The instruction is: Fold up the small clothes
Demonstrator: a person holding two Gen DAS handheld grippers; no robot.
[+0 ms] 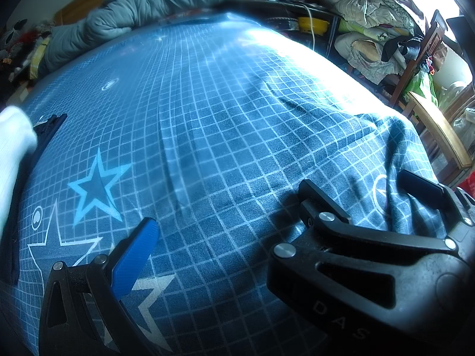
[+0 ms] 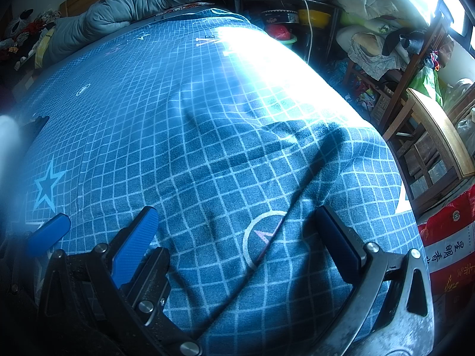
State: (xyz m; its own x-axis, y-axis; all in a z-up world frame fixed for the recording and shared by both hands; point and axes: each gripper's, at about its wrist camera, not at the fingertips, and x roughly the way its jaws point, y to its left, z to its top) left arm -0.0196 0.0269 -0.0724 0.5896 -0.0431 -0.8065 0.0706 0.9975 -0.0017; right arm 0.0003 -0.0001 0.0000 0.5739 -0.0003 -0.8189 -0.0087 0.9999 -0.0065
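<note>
Under both your grippers spreads a blue grid-print bedsheet (image 1: 207, 112), wrinkled and bunched near the right edge of the bed, with strong glare across its far right part. A grey quilt (image 1: 142, 6) lies rolled along the far end of the bed. To the right, a heap of pale bedding (image 1: 371, 9) is stacked up, and a wooden chair (image 2: 430, 136) stands close to the bed's edge.

Your right gripper (image 2: 236, 216) sits low over the wrinkled sheet with its jaws spread wide and nothing between them but a fold of the sheet; whether the pads touch it you cannot tell. Your left gripper (image 1: 237, 222) is just beside it, so close that the right one's black frame covers its right finger. From the right wrist view its blue pad shows far out to the left, so its jaws are apart too and hold nothing.

The only likely piece of clothing, a dark navy garment (image 1: 49, 127), lies at the sheet's left edge, well apart from both grippers, partly behind a blurred white shape (image 1: 14, 148). A light-blue star print (image 1: 96, 190) lies between it and your left gripper.
</note>
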